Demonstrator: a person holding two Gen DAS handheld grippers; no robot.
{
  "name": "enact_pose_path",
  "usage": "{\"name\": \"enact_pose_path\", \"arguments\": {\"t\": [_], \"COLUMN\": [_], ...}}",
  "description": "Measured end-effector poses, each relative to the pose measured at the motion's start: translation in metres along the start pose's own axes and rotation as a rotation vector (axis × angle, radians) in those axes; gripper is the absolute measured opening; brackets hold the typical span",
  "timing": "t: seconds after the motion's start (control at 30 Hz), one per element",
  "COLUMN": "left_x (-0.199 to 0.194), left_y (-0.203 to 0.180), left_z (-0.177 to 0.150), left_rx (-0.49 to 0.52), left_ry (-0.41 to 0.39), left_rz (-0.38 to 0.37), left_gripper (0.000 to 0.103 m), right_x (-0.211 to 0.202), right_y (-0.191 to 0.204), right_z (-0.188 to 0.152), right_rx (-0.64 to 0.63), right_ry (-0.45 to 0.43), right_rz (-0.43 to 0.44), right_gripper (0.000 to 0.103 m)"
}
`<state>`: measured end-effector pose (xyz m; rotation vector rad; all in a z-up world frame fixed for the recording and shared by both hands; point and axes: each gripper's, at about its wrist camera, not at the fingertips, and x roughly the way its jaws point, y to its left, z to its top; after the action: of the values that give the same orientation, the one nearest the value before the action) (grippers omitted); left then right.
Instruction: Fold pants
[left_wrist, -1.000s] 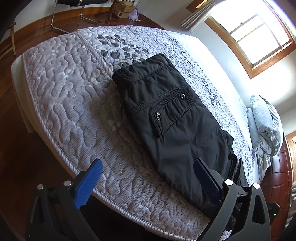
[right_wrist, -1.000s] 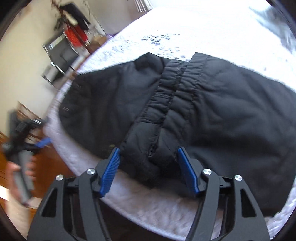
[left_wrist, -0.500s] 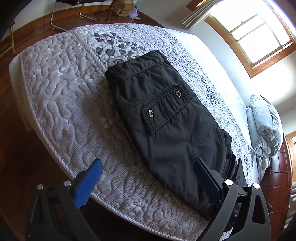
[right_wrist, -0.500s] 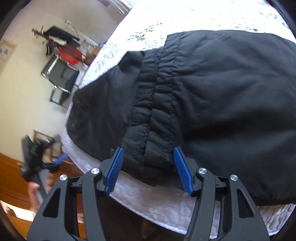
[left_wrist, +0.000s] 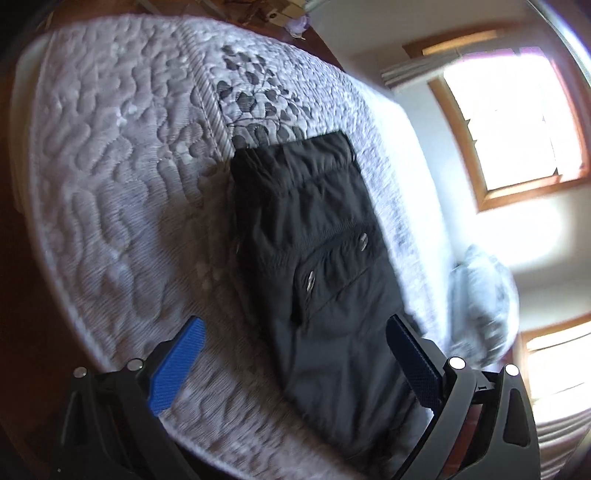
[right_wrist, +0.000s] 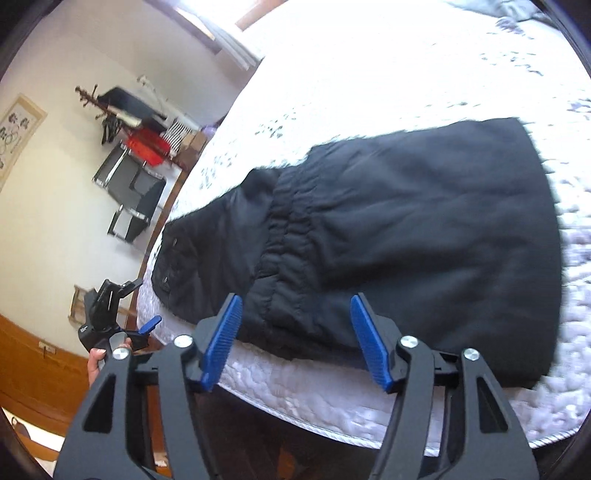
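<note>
Black pants (left_wrist: 321, 266) lie folded on the quilted white mattress (left_wrist: 110, 155), with a snap pocket facing up. In the right wrist view the pants (right_wrist: 406, 240) lie across the bed's near edge, elastic waistband toward me. My left gripper (left_wrist: 291, 365) is open and empty, held off the bed's edge near the pants' end. My right gripper (right_wrist: 295, 336) is open and empty, just short of the waistband. The left gripper (right_wrist: 110, 325) also shows in a hand at the far left of the right wrist view.
A bedding bundle (left_wrist: 480, 299) lies at the head of the bed below a window (left_wrist: 509, 118). A black chair (right_wrist: 133, 199), a coat rack (right_wrist: 96, 107) and red items (right_wrist: 147, 147) stand by the wall. Wooden floor surrounds the mattress (right_wrist: 369, 74).
My right gripper has pulled back from the waistband, which no longer sits between its fingers. My left gripper has swung right along the bed edge; its view is blurred by motion.
</note>
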<state>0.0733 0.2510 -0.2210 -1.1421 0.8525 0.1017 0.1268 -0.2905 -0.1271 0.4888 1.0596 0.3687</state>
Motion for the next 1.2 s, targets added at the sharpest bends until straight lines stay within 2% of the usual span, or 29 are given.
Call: {"name": "enact_pose_path", "arguments": {"t": [0.17,0.33,0.47,0.53,0.57,0.63,0.77,0.97,1.07,1.2], "left_x": [0.013,0.036,0.048,0.053,0.054,0.060,0.066,0.076,0.077,0.079], "left_y": [0.022,0.043,0.044,0.036,0.033,0.029,0.034,0.040,0.035,0.030], "left_z": [0.023,0.031,0.028,0.025,0.024,0.022,0.024,0.032,0.030,0.029], "left_rx": [-0.122,-0.229,-0.225,-0.200,-0.187,-0.187,-0.241,-0.296,-0.291,-0.284], "left_ry": [0.004,0.035,0.022,0.034,0.035,0.038,0.048,0.098,0.098,0.092], "left_rz": [-0.158,-0.214,-0.259,-0.328,-0.336,-0.315,-0.363,-0.300,-0.258,-0.239], "left_gripper": [0.099,0.099,0.099,0.099,0.099,0.099,0.099,0.099,0.099,0.099], "right_x": [-0.035,-0.051,-0.052,-0.050,-0.049,-0.047,-0.040,-0.029,-0.026,-0.026], "right_y": [-0.032,-0.057,-0.060,-0.058,-0.056,-0.055,-0.047,-0.037,-0.036,-0.040], "right_z": [-0.005,-0.009,-0.009,-0.008,-0.007,-0.005,-0.003,0.000,0.001,0.000], "right_rx": [0.064,0.127,0.136,0.132,0.128,0.119,0.093,0.059,0.060,0.060], "right_ry": [-0.072,-0.106,-0.104,-0.101,-0.100,-0.097,-0.080,-0.056,-0.048,-0.049], "right_rz": [-0.067,-0.100,-0.121,-0.123,-0.124,-0.130,-0.133,-0.144,-0.142,-0.157], "right_gripper": [0.069,0.069,0.069,0.069,0.069,0.069,0.069,0.069,0.069,0.069]}}
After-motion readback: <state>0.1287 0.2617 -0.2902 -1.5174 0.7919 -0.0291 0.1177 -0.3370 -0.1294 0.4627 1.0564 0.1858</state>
